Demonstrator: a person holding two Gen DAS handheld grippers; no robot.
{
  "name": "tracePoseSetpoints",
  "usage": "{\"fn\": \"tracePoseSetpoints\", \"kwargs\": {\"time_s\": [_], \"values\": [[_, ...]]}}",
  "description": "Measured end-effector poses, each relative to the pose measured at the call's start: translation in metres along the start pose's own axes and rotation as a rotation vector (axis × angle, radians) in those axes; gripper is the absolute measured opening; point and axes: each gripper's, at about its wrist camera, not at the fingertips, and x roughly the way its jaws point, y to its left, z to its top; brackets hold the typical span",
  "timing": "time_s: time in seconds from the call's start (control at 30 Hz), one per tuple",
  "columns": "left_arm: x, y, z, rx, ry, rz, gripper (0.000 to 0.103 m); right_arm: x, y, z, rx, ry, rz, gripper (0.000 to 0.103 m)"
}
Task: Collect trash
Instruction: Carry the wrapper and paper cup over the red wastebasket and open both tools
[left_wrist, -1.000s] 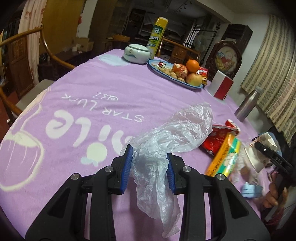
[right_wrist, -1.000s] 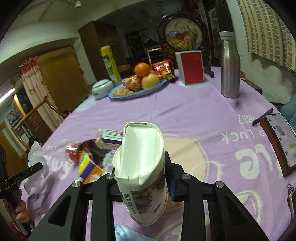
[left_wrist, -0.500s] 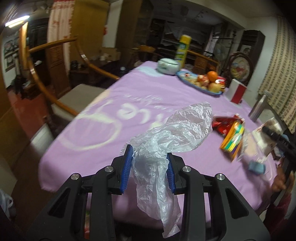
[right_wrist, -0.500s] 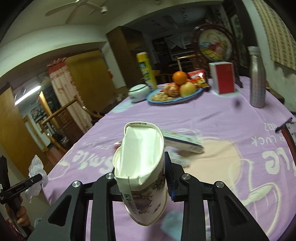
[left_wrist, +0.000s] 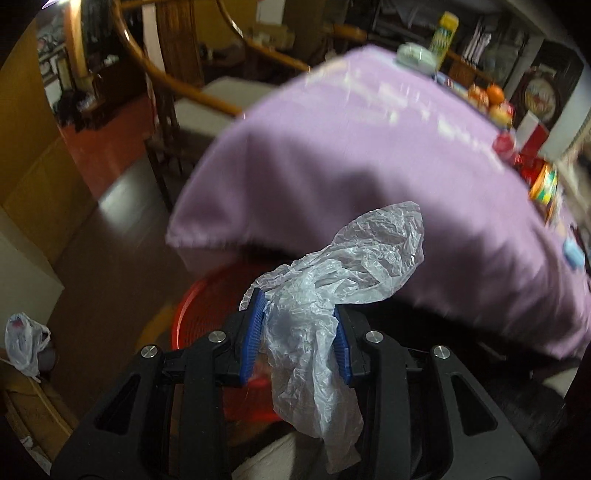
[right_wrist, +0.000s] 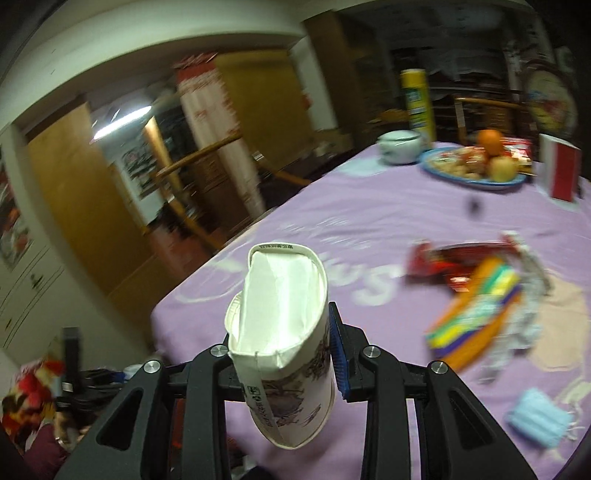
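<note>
Directly below the left gripper (left_wrist: 297, 334) in the left wrist view sits the red basket (left_wrist: 207, 306) on the floor, at the near edge of the purple-clothed surface (left_wrist: 369, 155). The crumpled clear plastic bag (left_wrist: 332, 291) lies between the blue pads, its long axis running from the jaws up and away toward the surface, with a tail hanging down past them. The jaws are opening, the bag not yet fallen free. Nothing stands between bag and basket; a wooden chair (left_wrist: 207, 96) is well beyond the basket, and a small white bag (left_wrist: 22, 341) lies on the floor far to its left.

From the right wrist view, the right gripper (right_wrist: 284, 354) has its jaws closed on a squashed paper cup (right_wrist: 284, 343), mouth pointing away. It hangs over the surface's near edge; the basket is not visible here. Behind the cup lie bright snack wrappers (right_wrist: 476, 295), and to its right a blue face mask (right_wrist: 539, 417).
</note>
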Motion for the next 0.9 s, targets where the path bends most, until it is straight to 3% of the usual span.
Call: {"fn": "tracePoseSetpoints", "kwargs": {"time_s": [0.1,0.27,0.37,0.53,0.6,0.63,0.73,0.9], "values": [[0.003,0.013,-0.010,-0.023,-0.008,0.007,0.076,0.017,0.043,-0.005,-0.069,0.055,0.049,0.033],[-0.021,0.044,-0.009,-0.090,-0.122,0.065,0.095,0.043,0.102,-0.017,-0.177,0.147,0.129,0.033],[-0.039,0.064,-0.009,-0.139,-0.196,0.127,0.096,0.060,0.142,-0.028,-0.239,0.209,0.186,0.033],[-0.053,0.089,-0.010,-0.214,-0.253,0.208,0.096,0.095,0.203,-0.051,-0.332,0.322,0.285,0.035],[-0.057,0.098,-0.012,-0.237,-0.262,0.212,0.096,0.106,0.219,-0.055,-0.363,0.337,0.283,0.051],[-0.059,0.102,-0.012,-0.246,-0.265,0.212,0.096,0.108,0.222,-0.054,-0.365,0.330,0.281,0.056],[-0.063,0.103,-0.011,-0.254,-0.273,0.210,0.096,0.106,0.224,-0.051,-0.372,0.303,0.266,0.057],[-0.060,0.094,-0.008,-0.240,-0.270,0.185,0.096,0.100,0.195,-0.043,-0.335,0.264,0.212,0.060]]}}
